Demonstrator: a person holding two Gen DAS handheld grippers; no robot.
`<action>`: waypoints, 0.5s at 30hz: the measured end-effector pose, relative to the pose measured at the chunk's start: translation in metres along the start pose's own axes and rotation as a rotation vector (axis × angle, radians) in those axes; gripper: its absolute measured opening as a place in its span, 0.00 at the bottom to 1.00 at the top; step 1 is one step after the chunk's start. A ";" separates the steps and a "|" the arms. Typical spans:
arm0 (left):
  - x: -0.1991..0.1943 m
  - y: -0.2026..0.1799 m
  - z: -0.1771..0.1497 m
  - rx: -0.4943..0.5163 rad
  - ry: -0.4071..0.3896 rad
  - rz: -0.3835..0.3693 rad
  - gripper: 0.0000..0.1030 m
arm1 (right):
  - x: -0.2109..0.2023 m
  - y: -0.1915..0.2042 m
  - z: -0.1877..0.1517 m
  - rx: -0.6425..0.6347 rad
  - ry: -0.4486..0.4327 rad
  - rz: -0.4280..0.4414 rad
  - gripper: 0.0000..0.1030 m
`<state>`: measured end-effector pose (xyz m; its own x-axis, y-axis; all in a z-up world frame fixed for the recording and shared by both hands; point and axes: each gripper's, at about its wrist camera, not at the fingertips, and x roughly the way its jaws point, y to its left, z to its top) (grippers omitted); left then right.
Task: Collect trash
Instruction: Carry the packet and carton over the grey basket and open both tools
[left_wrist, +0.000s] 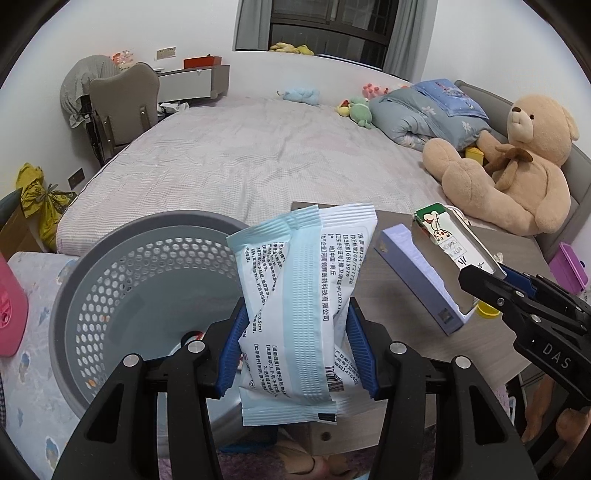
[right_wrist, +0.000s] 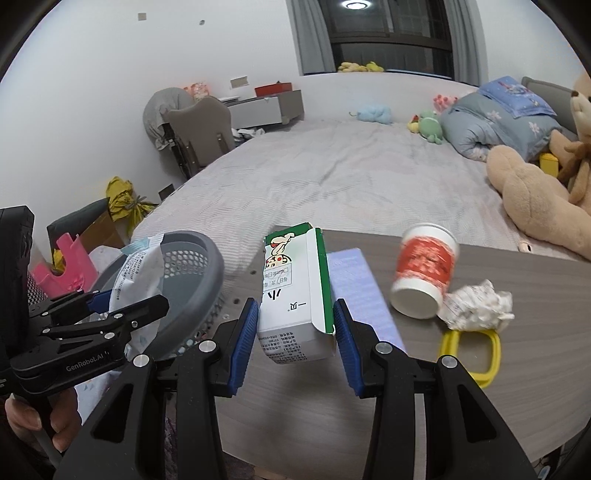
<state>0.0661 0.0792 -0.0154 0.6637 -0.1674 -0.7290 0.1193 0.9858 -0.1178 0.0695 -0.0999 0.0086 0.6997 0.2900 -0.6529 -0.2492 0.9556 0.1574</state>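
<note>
My left gripper (left_wrist: 295, 347) is shut on a white and pale blue plastic packet (left_wrist: 295, 295), held upright just right of the grey perforated bin (left_wrist: 147, 288). My right gripper (right_wrist: 295, 332) is shut on a white and green carton (right_wrist: 295, 291) with a cartoon print, lifted above the grey wooden table (right_wrist: 480, 387). In the left wrist view the carton (left_wrist: 447, 243) and the right gripper (left_wrist: 491, 288) show at the right. From the right wrist camera, the left gripper (right_wrist: 122, 306) with its packet (right_wrist: 136, 280) hangs over the bin (right_wrist: 192, 273) at the left.
On the table lie a lilac flat box (right_wrist: 358, 295), a tipped red and white paper cup (right_wrist: 424, 273), a crumpled paper ball (right_wrist: 476, 304) and yellow-handled scissors (right_wrist: 476, 354). Behind is a bed (left_wrist: 258, 158) with a teddy bear (left_wrist: 517, 166). A pink stool (right_wrist: 70, 266) stands left.
</note>
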 end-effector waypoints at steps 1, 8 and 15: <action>-0.001 0.005 0.001 -0.006 -0.002 0.000 0.49 | 0.003 0.005 0.003 -0.006 0.001 0.006 0.40; -0.003 0.040 0.004 -0.049 -0.009 0.025 0.49 | 0.021 0.034 0.015 -0.040 0.015 0.053 0.40; -0.003 0.076 0.003 -0.093 0.007 0.082 0.49 | 0.044 0.063 0.020 -0.074 0.053 0.119 0.40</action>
<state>0.0760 0.1547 -0.0202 0.6636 -0.0863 -0.7431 -0.0044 0.9928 -0.1193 0.0977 -0.0254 0.0043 0.6262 0.3961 -0.6715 -0.3784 0.9075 0.1825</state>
